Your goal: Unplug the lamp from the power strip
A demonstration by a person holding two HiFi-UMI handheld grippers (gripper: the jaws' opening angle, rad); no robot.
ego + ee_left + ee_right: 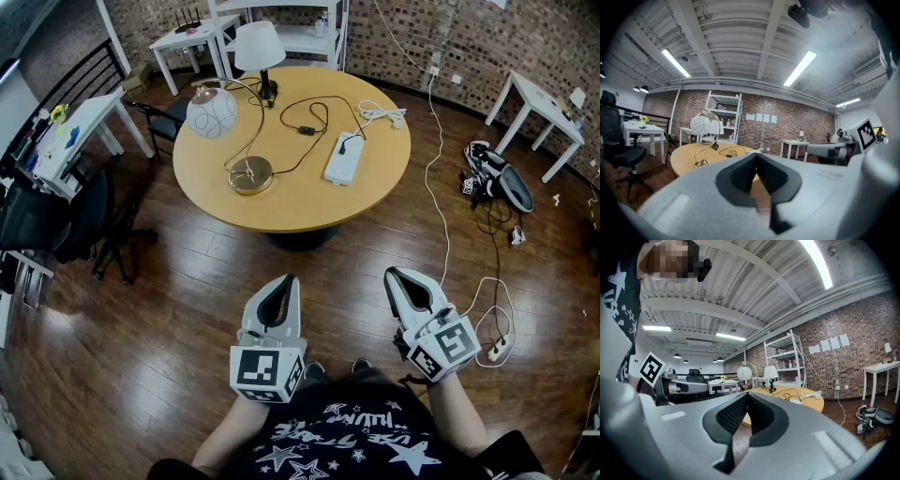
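I count two lamps on the one round table point(291, 211), smooth pale wood; the globe lamp point(212, 112) has a white ball on a curved brass stem with a round brass foot; the shade lamp point(259, 45) is a white cone on a dark stem at the far edge. One power strip point(344, 159), a flat white rectangular bar, lies right of centre on the tabletop; one black plug point(345, 145) sits in it, and its thin black cord point(314, 117) loops across the wood. One coiled white cable point(380, 114) lies near the strip. Two grippers, grey shells with ribbed black pads; my left gripper point(286, 279) and right gripper point(394, 274) are held level, side by side over the plank floor, pointing at the table and well apart from it; both pairs of jaws are pressed together with nothing between them.
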